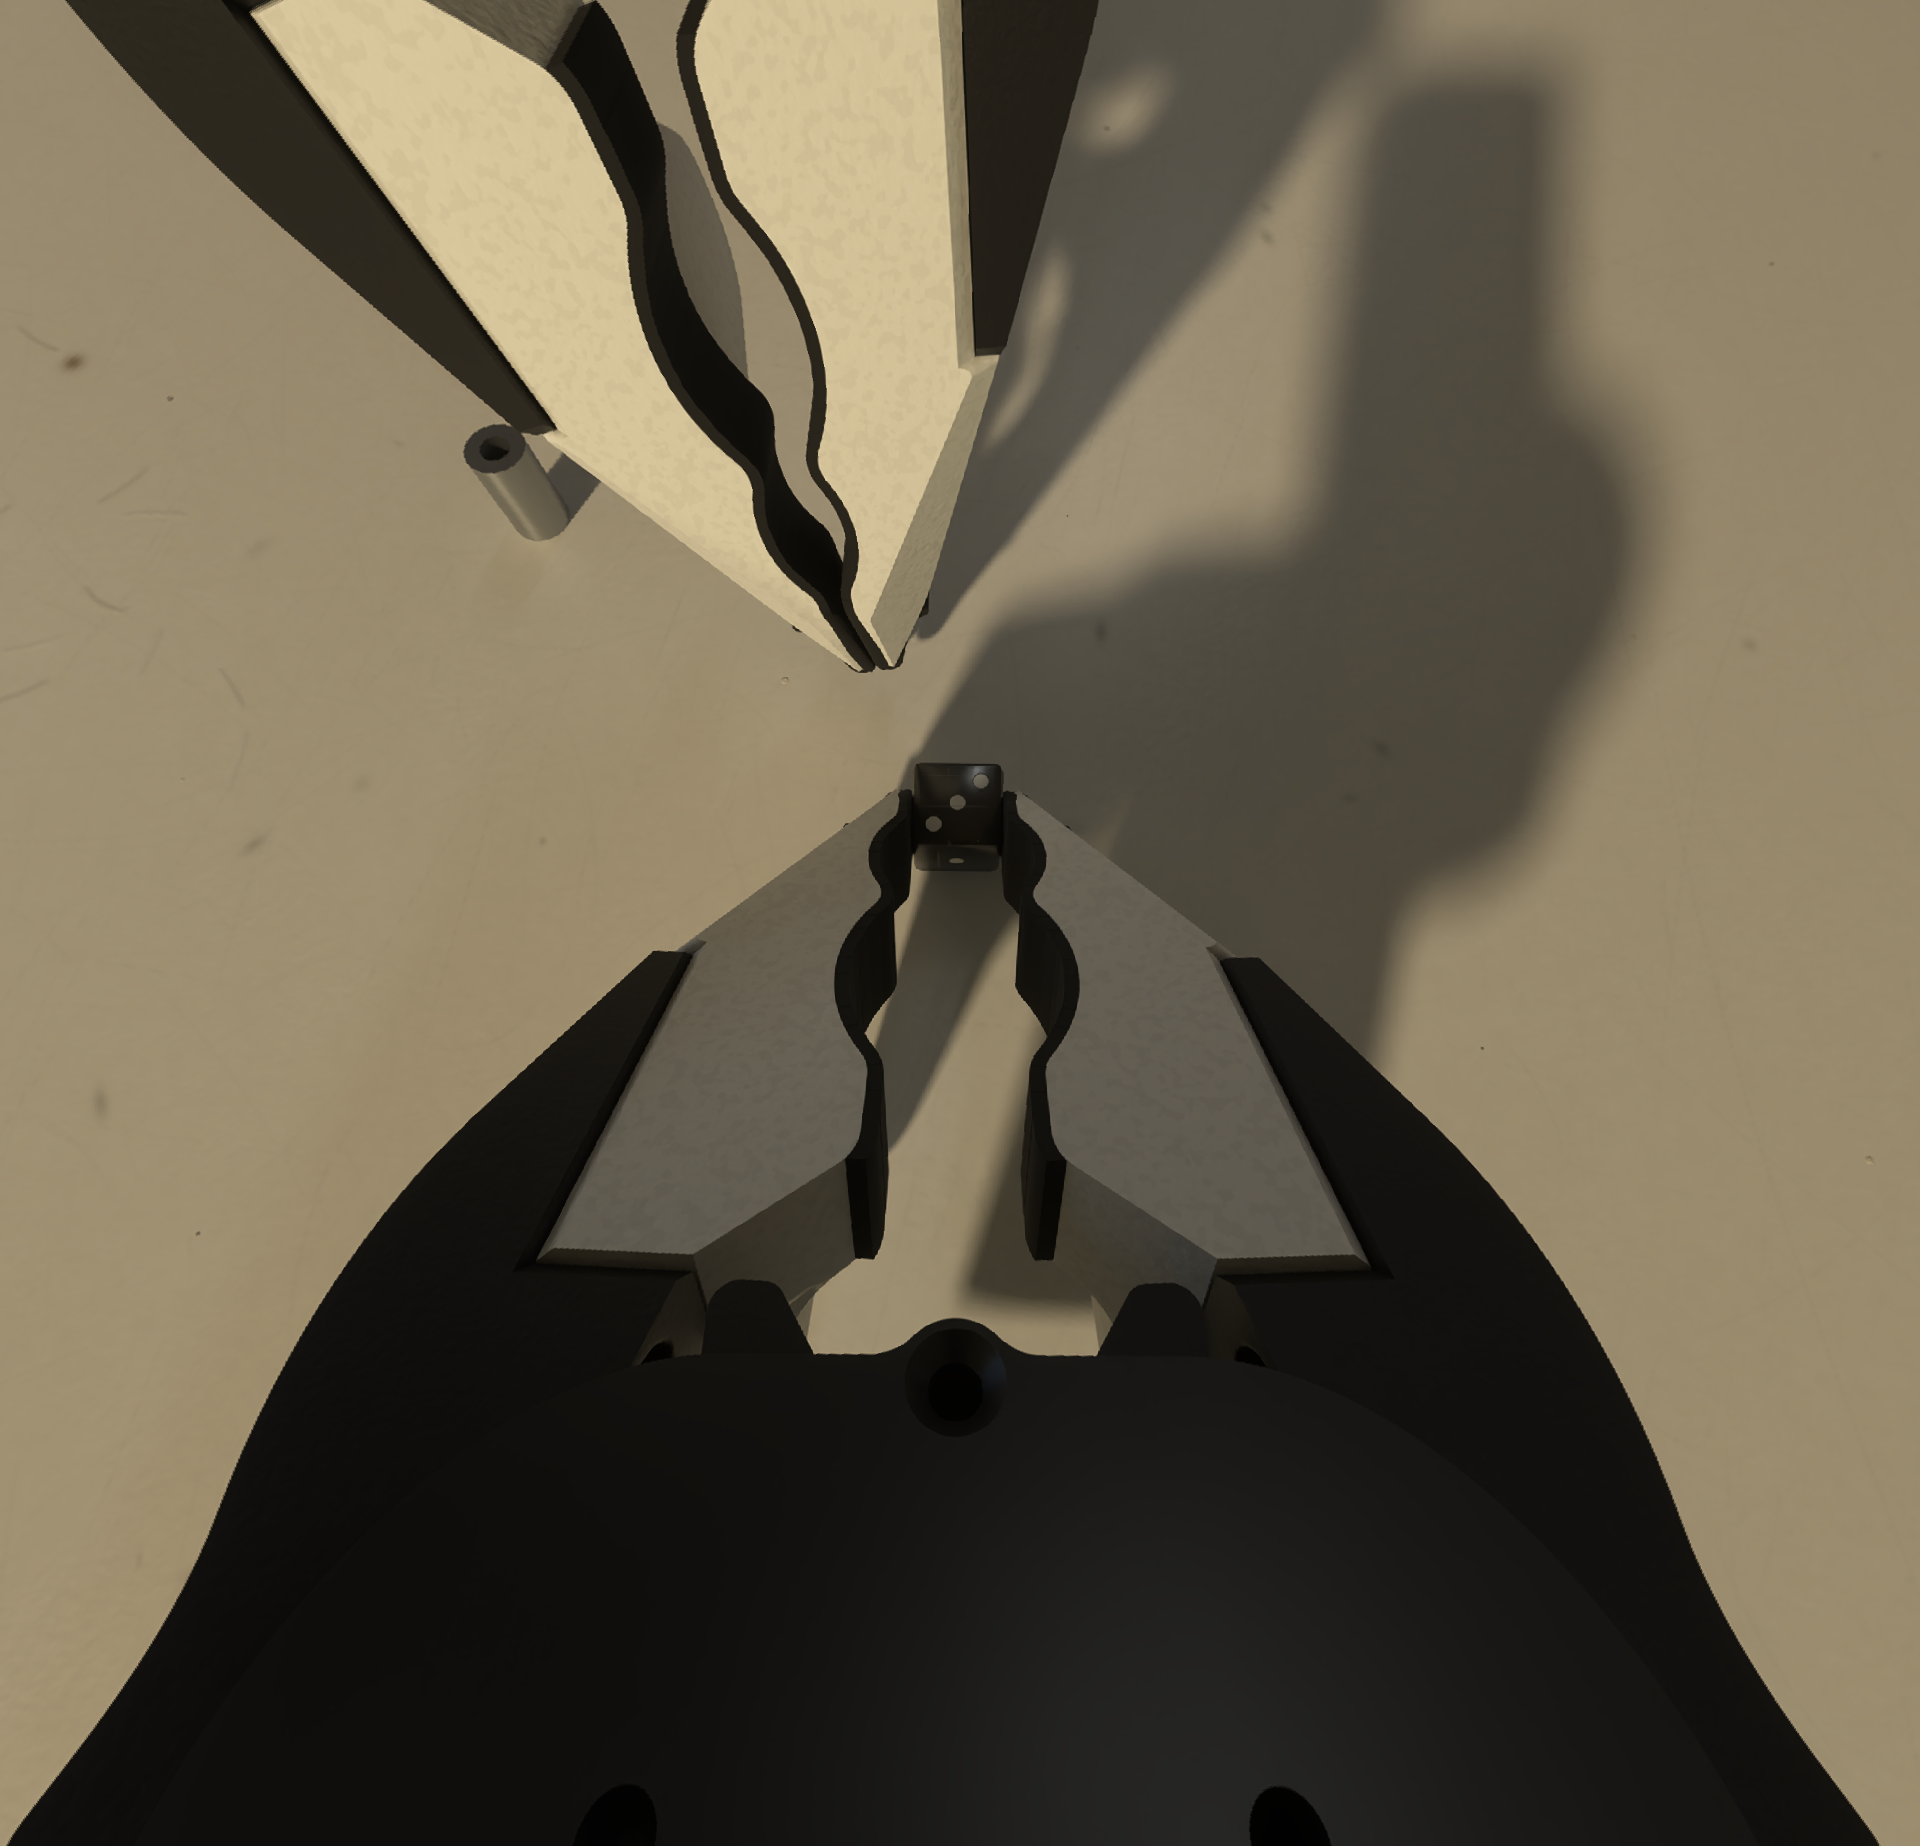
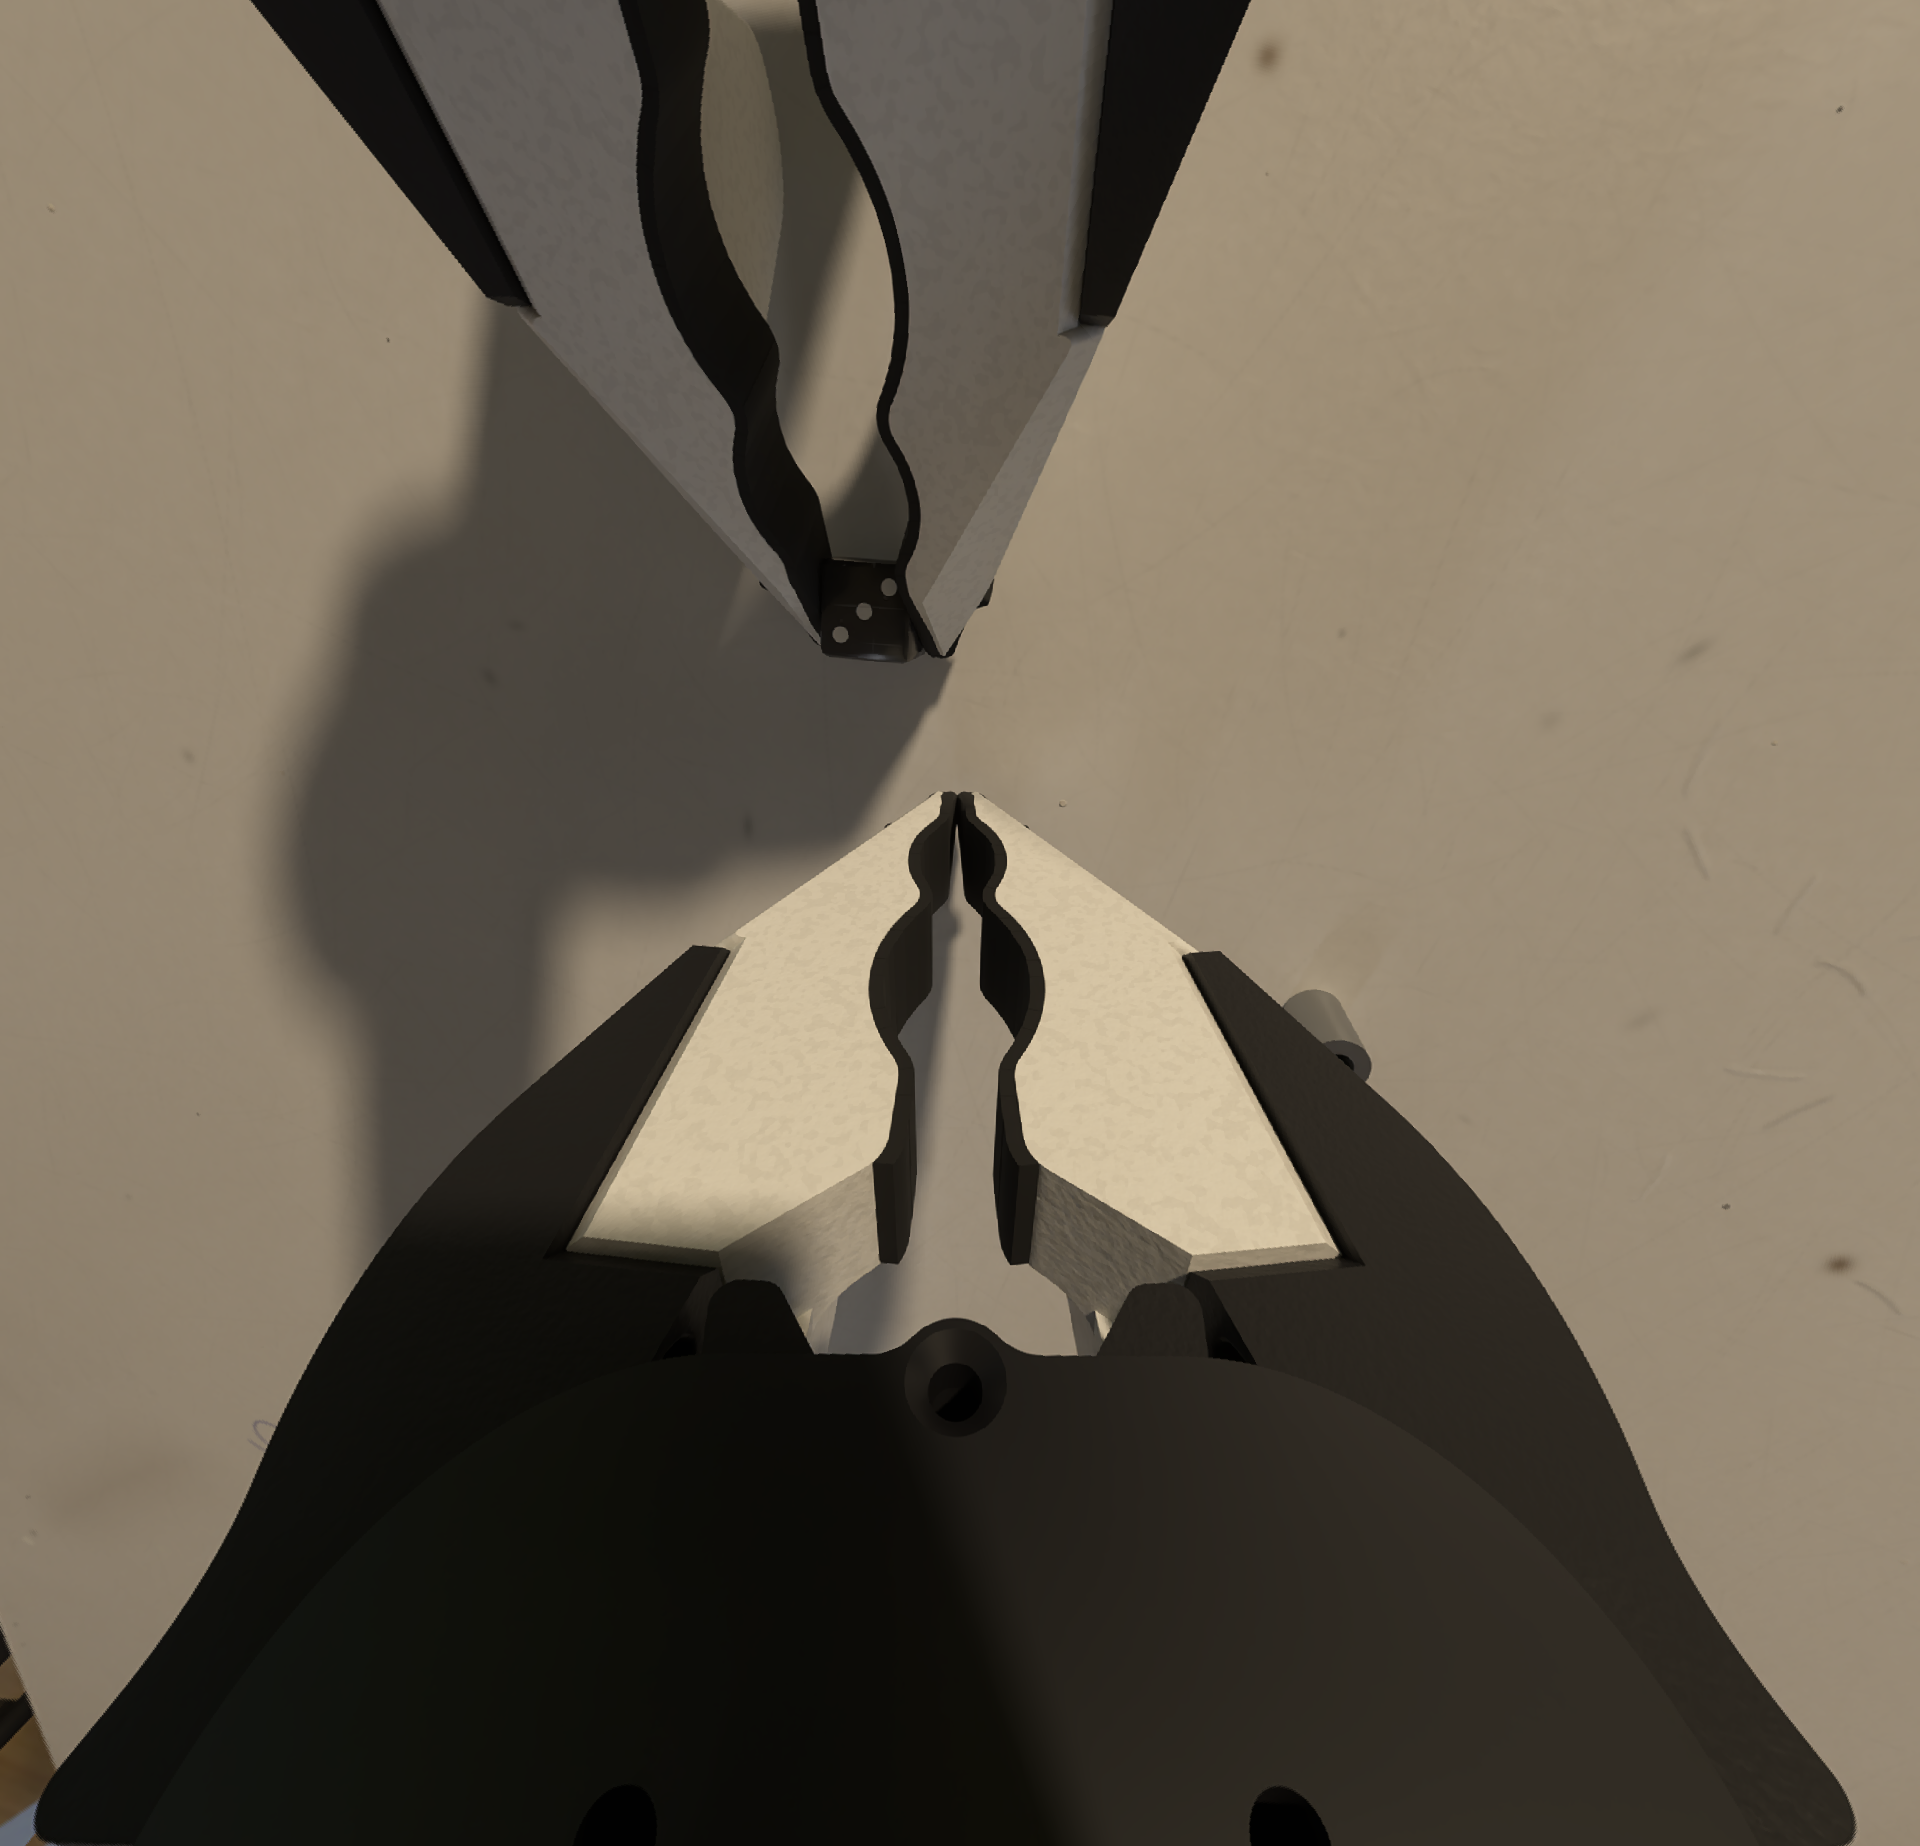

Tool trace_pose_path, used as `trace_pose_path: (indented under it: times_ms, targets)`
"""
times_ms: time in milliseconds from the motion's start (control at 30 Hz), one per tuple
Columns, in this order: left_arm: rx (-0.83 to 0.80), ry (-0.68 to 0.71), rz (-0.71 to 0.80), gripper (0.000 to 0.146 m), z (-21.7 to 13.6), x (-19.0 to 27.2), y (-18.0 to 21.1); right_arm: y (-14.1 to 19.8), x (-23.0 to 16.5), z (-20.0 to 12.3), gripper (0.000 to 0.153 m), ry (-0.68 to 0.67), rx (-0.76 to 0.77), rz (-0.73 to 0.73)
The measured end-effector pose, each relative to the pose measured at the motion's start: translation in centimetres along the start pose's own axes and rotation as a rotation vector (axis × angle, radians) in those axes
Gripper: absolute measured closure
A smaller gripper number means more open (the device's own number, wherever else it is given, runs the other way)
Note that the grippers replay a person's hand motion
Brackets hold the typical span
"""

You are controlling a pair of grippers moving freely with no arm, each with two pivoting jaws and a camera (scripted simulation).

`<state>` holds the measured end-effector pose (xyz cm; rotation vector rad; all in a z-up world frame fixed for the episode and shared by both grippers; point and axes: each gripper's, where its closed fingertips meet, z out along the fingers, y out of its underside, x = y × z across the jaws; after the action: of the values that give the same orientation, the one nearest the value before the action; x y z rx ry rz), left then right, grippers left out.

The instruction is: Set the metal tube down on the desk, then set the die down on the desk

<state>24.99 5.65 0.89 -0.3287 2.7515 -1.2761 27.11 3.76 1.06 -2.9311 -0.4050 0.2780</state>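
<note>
My left gripper [image 1: 958, 820] is shut on a small black die [image 1: 958, 809] with white pips, held at its fingertips above the beige desk [image 1: 312, 809]. The die also shows in the right wrist view [image 2: 862, 617], between the left gripper's fingertips [image 2: 878, 633]. My right gripper [image 2: 956, 801] is shut and empty, its tips facing the left gripper's; it shows in the left wrist view [image 1: 873, 658] too. A short grey metal tube [image 1: 511, 482] lies on the desk beside the right gripper, partly hidden by its finger. In the right wrist view the tube [image 2: 1335, 1033] peeks out at the gripper's right side.
The desk surface [image 2: 1558, 549] bears faint scratches and dark specks. Large shadows of the grippers fall across it [image 1: 1455, 549]. A strip of something else shows past the desk's edge at the lower left of the right wrist view [image 2: 16, 1713].
</note>
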Motion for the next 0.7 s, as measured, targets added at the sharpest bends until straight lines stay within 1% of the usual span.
trace_pose_path:
  times_ms: [67,167,300,333,433,500,600,700]
  targets:
    - [-0.004,-0.004,0.006,0.13,0.0,0.0,0.0,0.0,0.0,0.0,0.153,0.006,0.009,0.0]
    - [-0.009,0.008,0.006,0.13,-0.1,0.0,0.1,0.0,-0.3,0.0,0.153,0.005,0.062,-0.002]
    - [-0.009,0.004,-0.001,0.13,-0.1,-0.4,0.1,0.6,-0.2,-0.4,0.152,0.048,0.144,0.046]
    - [-0.014,0.003,0.003,0.127,-0.1,-0.4,0.1,0.9,-0.1,-0.8,0.15,0.062,0.172,0.061]
    - [-0.026,0.001,0.009,0.124,0.0,-0.4,0.0,2.2,0.0,-2.7,0.147,0.119,0.254,0.119]
    - [-0.035,0.002,0.017,0.122,0.1,-0.4,-0.1,3.5,-0.4,-3.4,0.147,0.15,0.274,0.151]
    - [-0.052,-0.008,0.036,0.117,0.1,-0.4,-0.2,6.0,-1.3,-3.4,0.147,0.195,0.254,0.204]
    - [-0.053,-0.019,0.049,0.113,0.1,-0.4,-0.6,7.4,-2.2,-2.3,0.145,0.223,0.236,0.23]
